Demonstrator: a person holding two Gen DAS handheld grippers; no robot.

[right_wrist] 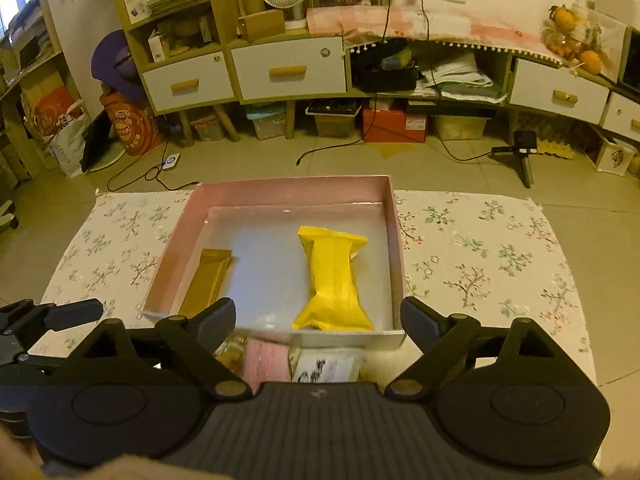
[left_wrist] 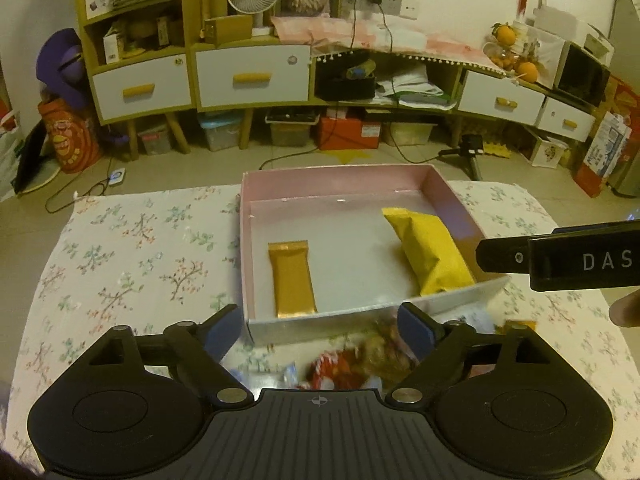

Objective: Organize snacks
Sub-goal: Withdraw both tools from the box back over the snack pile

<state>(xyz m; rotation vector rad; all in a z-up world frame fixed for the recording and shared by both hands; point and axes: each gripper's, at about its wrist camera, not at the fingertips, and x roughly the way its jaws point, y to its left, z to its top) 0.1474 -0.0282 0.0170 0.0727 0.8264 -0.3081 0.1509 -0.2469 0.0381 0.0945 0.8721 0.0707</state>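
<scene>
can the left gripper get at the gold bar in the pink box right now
Probably yes. The left gripper is open and empty, just short of the pink box. The gold bar lies flat, uncovered, apart from the yellow packet; only the low near wall intervenes.

So the shallow pink cardboard box (right_wrist: 390,216) sits mid-worktop on the floral tablecloth (right_wrist: 480,248). Inside, the flat gold foil bar (right_wrist: 208,280) lies left, the puffy yellow snack bag (right_wrist: 334,280) right, loose wrapped snacks (left_wrist: 352,364) just in front.

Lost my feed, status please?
Both grippers, left and right, open, empty. Gold bar and yellow packet in pink box. Loose snacks unsorted.
</scene>
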